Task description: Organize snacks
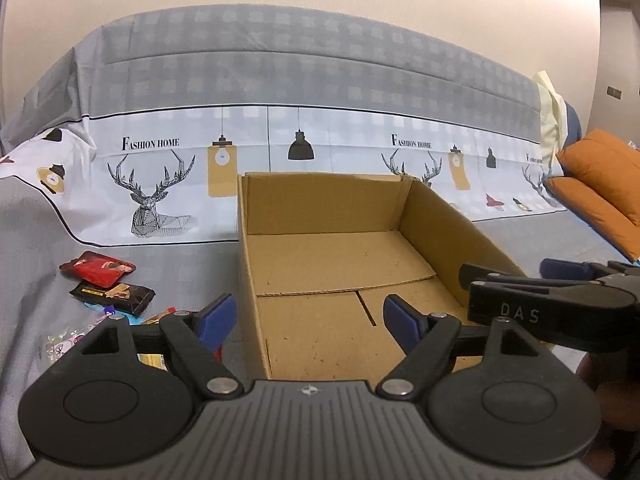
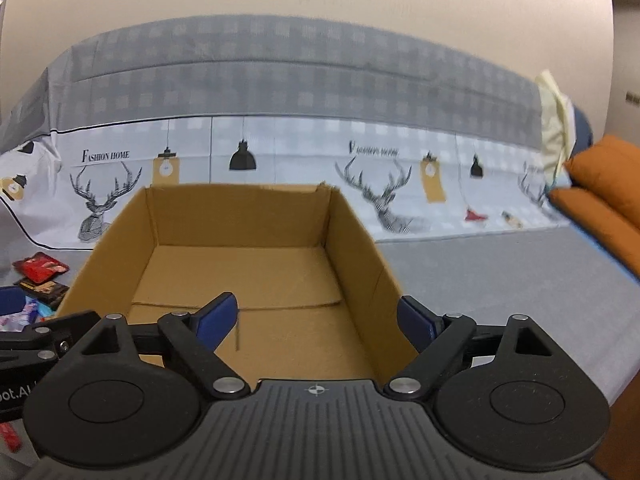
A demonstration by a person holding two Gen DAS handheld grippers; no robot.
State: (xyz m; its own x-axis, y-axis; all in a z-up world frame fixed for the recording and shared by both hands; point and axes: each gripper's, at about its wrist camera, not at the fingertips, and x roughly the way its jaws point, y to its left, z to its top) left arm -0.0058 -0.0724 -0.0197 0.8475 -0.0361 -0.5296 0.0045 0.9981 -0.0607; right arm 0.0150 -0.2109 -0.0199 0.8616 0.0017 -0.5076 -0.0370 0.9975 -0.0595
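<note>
Grey sheet [image 1: 120, 248]; snacks [image 1: 106, 280] partly hidden behind left gripper [image 1: 308, 318]. Open box [image 2: 240, 272], bare inside. Both grippers' jaws released; right gripper [image 2: 320, 320].

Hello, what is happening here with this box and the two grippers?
A person holds two grippers over an open cardboard box on a grey cloth. The box has nothing in it. The left gripper and the right gripper are both open and hold nothing. The snack packets, such as a red packet and a dark packet, lie on the cloth left of the box, none packed yet.
</note>
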